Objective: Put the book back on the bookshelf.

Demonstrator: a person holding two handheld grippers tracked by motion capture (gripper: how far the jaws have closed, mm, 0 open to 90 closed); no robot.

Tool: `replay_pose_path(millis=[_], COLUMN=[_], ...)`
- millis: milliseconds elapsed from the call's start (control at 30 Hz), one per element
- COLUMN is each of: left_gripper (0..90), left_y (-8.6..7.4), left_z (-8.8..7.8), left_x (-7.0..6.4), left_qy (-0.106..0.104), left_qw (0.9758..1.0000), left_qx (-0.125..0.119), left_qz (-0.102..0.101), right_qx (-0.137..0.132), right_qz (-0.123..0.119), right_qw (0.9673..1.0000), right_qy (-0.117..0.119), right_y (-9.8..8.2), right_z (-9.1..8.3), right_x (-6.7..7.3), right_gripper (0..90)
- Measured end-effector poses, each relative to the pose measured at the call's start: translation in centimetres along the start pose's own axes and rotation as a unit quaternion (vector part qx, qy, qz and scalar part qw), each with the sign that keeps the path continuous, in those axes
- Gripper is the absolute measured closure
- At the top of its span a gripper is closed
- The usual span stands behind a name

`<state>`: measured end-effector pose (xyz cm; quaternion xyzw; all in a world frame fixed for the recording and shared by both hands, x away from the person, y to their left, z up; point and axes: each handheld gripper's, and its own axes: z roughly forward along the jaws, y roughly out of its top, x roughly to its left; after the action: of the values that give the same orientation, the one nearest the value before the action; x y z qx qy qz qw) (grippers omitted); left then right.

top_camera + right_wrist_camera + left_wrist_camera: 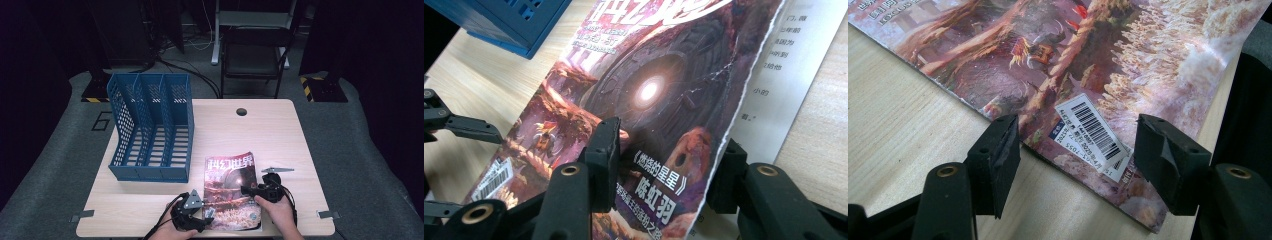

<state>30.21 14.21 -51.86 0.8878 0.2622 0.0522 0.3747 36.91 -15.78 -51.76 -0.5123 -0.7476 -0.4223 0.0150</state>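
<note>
The magazine point(231, 192) is lying flat on the desk point(270, 130), both claws gaping around it: left claw point(1077, 150) straddling its barcode corner, right claw point(669, 165) bracketing its cover edge without clamping. The blue file rack point(150, 127) is standing just beside the magazine, obstructing nothing.

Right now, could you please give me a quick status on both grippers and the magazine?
Left gripper open astride glossy magazine corner. Right gripper open, jaws straddling lifted torn cover edge. Blue plastic file rack clear.
</note>
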Motion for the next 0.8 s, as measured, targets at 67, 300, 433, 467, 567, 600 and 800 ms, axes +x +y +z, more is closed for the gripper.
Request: replay_pose_path(millis=[67,300,433,467,567,600,800], left_gripper=[35.0,34.9,34.9,35.0,35.0,35.0,35.0], left_y=[-0.01,-0.01,-0.01,0.0,0.01,0.02,0.03], left_z=[0.02,0.01,0.01,0.02,0.01,-0.03,-0.01], left_x=[-0.03,0.01,0.01,0.01,0.04,0.07,0.05], left_qy=[0.0,-0.001,-0.001,-0.002,0.002,-0.003,0.0], left_qw=[1.0,1.0,1.0,1.0,1.0,1.0,1.0], left_qx=[-0.002,-0.002,-0.002,-0.002,0.0,0.001,0.001], left_qz=[-0.003,-0.001,-0.002,-0.002,0.001,0.001,0.001], right_qx=[0.0,0.009,0.008,0.007,0.006,0.006,0.01], right_qz=[-0.015,-0.015,-0.028,-0.03,-0.036,-0.038,-0.036], right_qw=[0.9998,0.9998,0.9995,0.9995,0.9993,0.9992,0.9993], right_qy=[-0.014,-0.008,-0.008,-0.008,-0.005,-0.004,-0.007], right_y=[0.04,0.18,0.24,0.28,0.33,0.35,0.31], right_z=[0.0,-0.31,-0.46,-0.51,-0.62,-0.62,-0.5], right_x=[0.14,0.11,0.39,0.48,0.45,0.38,0.41], right_gripper=[59.0,67.9,72.5,73.7,76.8,77.8,78.9])
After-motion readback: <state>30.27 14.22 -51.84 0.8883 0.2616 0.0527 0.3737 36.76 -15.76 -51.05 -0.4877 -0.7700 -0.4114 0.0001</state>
